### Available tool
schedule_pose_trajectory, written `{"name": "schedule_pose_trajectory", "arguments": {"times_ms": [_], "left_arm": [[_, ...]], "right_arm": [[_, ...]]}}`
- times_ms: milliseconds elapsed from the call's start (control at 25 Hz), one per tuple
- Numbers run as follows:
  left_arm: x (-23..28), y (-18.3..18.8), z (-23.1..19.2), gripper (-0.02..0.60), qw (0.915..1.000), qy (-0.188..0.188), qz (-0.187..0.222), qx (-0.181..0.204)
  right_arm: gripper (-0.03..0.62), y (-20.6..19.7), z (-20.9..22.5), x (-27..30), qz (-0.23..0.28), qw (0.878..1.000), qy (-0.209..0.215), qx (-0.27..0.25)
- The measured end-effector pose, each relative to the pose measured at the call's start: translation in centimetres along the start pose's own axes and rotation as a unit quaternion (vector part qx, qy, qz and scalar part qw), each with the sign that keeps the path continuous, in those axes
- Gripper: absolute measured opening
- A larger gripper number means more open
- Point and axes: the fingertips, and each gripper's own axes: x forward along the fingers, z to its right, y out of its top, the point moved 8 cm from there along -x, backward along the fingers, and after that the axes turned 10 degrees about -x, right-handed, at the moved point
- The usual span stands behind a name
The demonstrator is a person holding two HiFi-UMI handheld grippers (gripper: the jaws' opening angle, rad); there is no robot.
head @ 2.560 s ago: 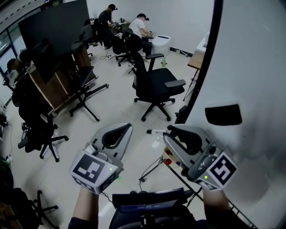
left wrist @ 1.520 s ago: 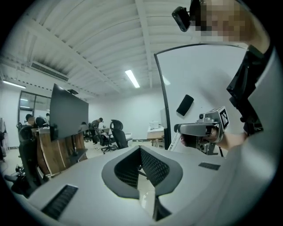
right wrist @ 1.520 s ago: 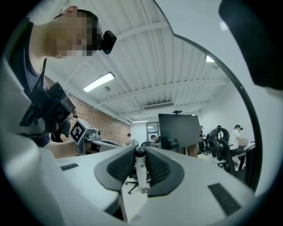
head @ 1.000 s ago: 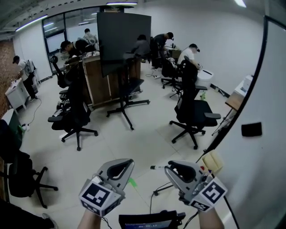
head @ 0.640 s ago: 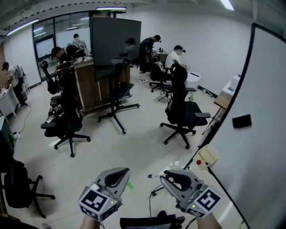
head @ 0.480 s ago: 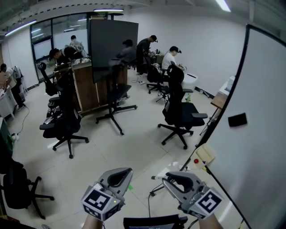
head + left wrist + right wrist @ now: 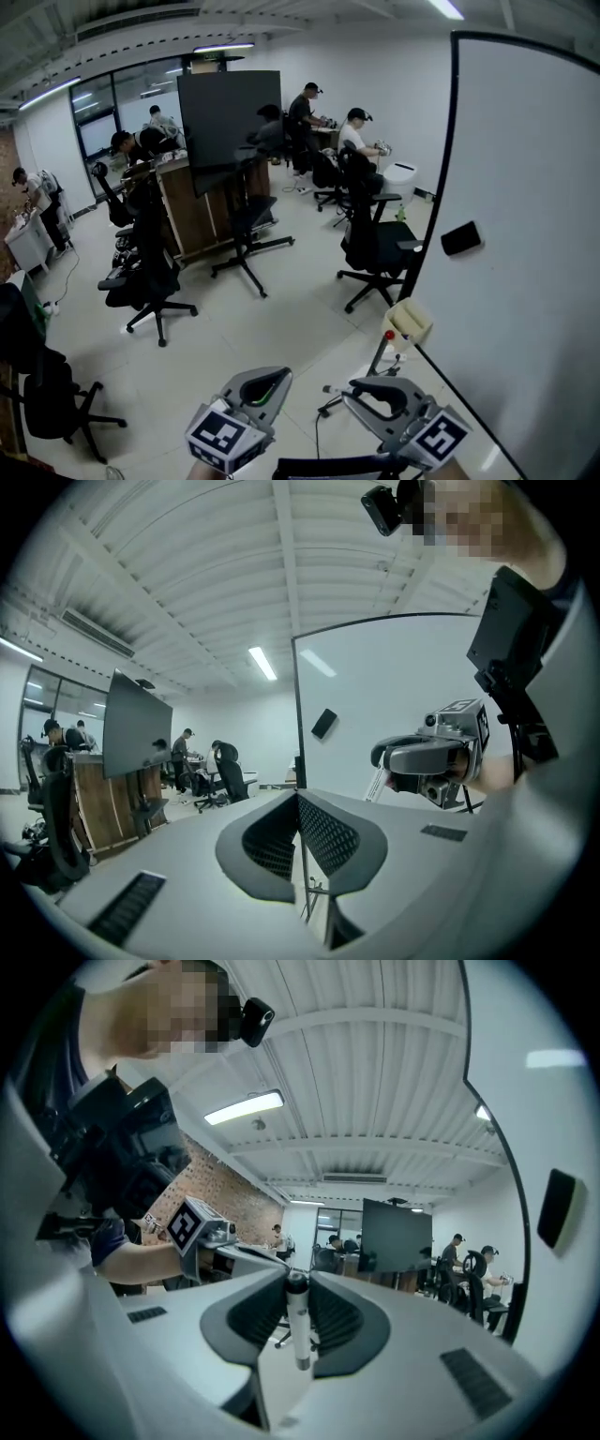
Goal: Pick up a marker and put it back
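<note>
White marker (image 7: pixel 299 1330) sits pinched near the tips of the right gripper (image 7: pixel 300 1288), its narrow-set jaws closed on the barrel, which runs across them with both ends poking out. The pick-up looks done. The return is still to come, probably to the ledge of the whiteboard (image 7: pixel 525 234), ahead and to the right of those jaws. The left gripper (image 7: pixel 298 799) idles beside it, jaws pressed together on nothing. Against the frame half a second earlier, both grippers sit lower in the head view, the board fills more of the right side, and the grip on the marker is unchanged.
</note>
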Motion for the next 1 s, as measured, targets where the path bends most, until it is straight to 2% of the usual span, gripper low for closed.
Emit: {"name": "schedule_pose_trajectory", "arguments": {"times_ms": [320,440,640,1000], "left_arm": [[1.4,-1.0,9.1,0.000,0.9996,0.026,-0.010,0.008],[1.3,-1.3,11.5,0.000,0.9991,0.039,-0.014,0.010],[0.0,-1.3,12.2,0.000,0.9967,0.074,-0.016,0.031],[-7.4,-3.2,9.9,0.000,0.9912,0.132,-0.014,0.004]], "right_arm": [[0.096,-1.9,0.9,-8.9,0.023,0.999,0.014,0.033],[0.095,-2.5,0.8,-10.5,0.029,0.998,0.026,0.047],[0.096,-2.3,0.4,-10.4,0.043,0.996,0.047,0.054],[0.095,-1.6,-4.1,-6.4,0.040,0.993,0.096,0.062]]}}
